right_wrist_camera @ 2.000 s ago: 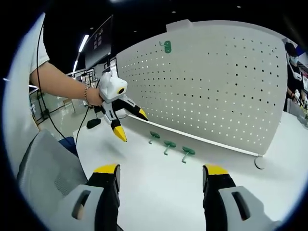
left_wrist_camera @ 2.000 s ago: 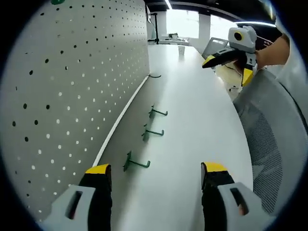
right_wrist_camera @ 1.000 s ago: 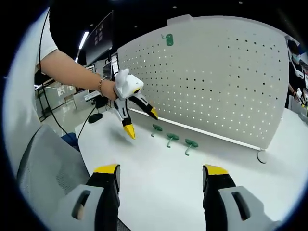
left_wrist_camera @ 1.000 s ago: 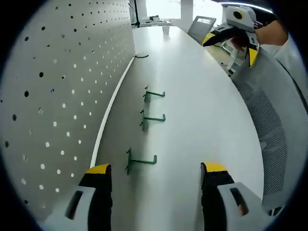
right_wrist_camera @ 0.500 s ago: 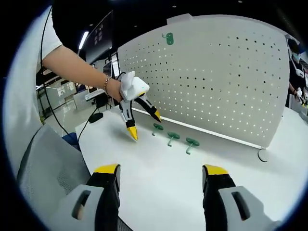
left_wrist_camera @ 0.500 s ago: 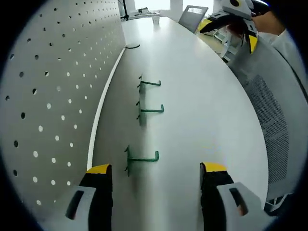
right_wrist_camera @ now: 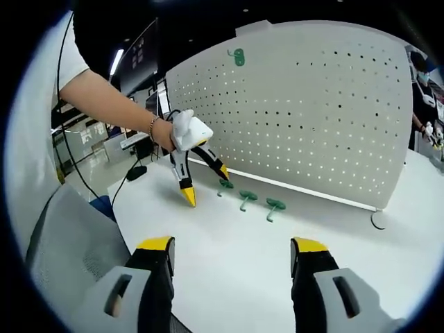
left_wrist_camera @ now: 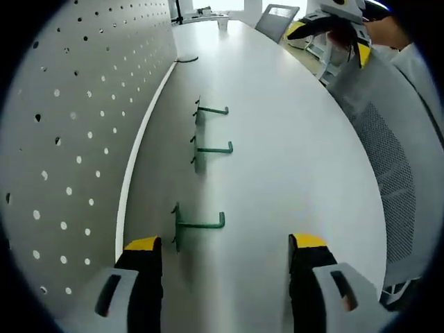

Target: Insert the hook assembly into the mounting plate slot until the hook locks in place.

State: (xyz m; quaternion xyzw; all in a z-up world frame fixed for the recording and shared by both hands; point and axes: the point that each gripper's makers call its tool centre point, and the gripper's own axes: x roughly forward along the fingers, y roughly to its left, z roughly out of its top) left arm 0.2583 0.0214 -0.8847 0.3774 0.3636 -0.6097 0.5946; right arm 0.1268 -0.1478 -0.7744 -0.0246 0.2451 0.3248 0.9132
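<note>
Three green metal hooks lie on the white tabletop; the nearest hook sits just ahead of the left gripper, its jaws spread and empty. Since a second ago that hook has drawn closer. The right gripper is released, well back. A skewed pinch could skid it against the white pegboard.

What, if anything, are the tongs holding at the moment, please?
Nothing: both tongs are open and empty. The left tongs hover by the nearest green hook on the table.
</note>
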